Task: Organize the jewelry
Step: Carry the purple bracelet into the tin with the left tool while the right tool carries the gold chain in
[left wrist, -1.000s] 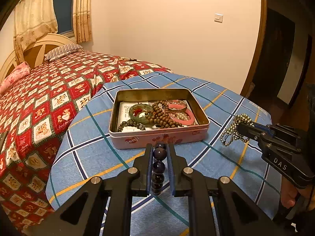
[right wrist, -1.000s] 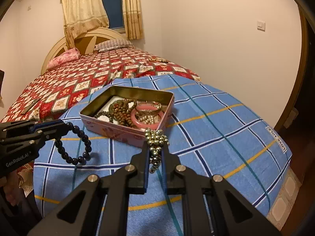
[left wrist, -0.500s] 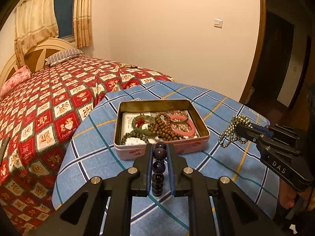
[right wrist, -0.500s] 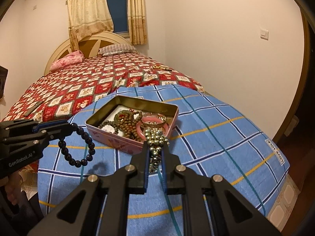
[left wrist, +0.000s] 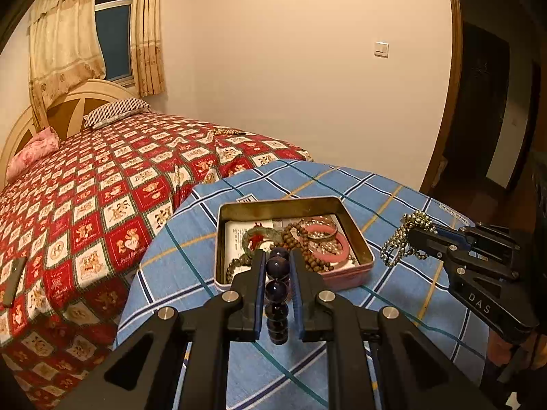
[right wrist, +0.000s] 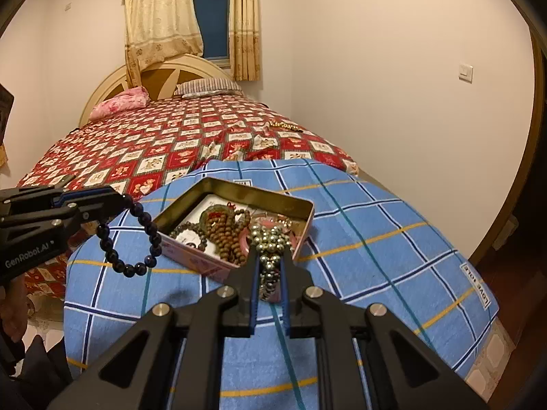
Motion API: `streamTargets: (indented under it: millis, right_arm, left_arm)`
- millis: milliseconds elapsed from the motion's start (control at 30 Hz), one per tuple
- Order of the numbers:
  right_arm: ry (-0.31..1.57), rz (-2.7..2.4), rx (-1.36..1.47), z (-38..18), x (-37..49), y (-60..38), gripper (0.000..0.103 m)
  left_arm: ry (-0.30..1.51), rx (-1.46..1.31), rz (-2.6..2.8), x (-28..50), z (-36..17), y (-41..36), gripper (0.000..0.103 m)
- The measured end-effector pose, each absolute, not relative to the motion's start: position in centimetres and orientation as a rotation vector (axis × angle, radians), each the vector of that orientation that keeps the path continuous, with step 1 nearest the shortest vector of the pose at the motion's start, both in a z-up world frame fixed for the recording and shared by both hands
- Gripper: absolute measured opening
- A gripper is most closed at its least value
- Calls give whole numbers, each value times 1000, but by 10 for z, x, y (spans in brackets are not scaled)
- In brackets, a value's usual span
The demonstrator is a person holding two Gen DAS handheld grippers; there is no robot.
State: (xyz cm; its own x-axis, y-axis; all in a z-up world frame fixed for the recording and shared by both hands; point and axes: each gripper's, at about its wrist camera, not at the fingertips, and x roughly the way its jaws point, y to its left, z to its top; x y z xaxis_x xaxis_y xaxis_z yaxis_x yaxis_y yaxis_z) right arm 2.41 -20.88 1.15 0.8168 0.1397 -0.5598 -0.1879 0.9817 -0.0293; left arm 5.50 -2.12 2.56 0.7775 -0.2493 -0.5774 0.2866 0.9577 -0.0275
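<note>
Now both pieces hang clear of the table: the dark bead bracelet [left wrist: 276, 294] is pinched between the narrow jaws of the left tool [left wrist: 277, 288] and dangles as a loop just to the near left of the tin, while the metallic bead chain [right wrist: 270, 256] is clamped in the right tool [right wrist: 269, 270], bunched above the pads with a short tail hanging below. Over the last second both tools have risen a little, so the pink jewelry tin [left wrist: 345, 278] sits lower and smaller in each wrist view than before, and neither grip has changed. That lift likely means the two pieces are being carried up to clear the tin's wall before being lowered in. The tin rests on the blue plaid tablecloth [left wrist: 393, 198] covering the table, already holding a brown wooden bead string [left wrist: 301, 239], pink bangles [left wrist: 333, 242] and a green bangle [left wrist: 259, 237]. Behind the table lies a bed with a red patterned bedspread [left wrist: 102, 198]. Judging by this, most of the jewelry is in, with these two pieces left.
</note>
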Motion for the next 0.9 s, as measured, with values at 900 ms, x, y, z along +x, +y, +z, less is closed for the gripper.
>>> streamTargets:
  millis: [900]
  right_arm:
    - [573, 194, -133, 34, 69, -205, 12]
  left_arm:
    - [576, 131, -281, 97, 52, -29, 14]
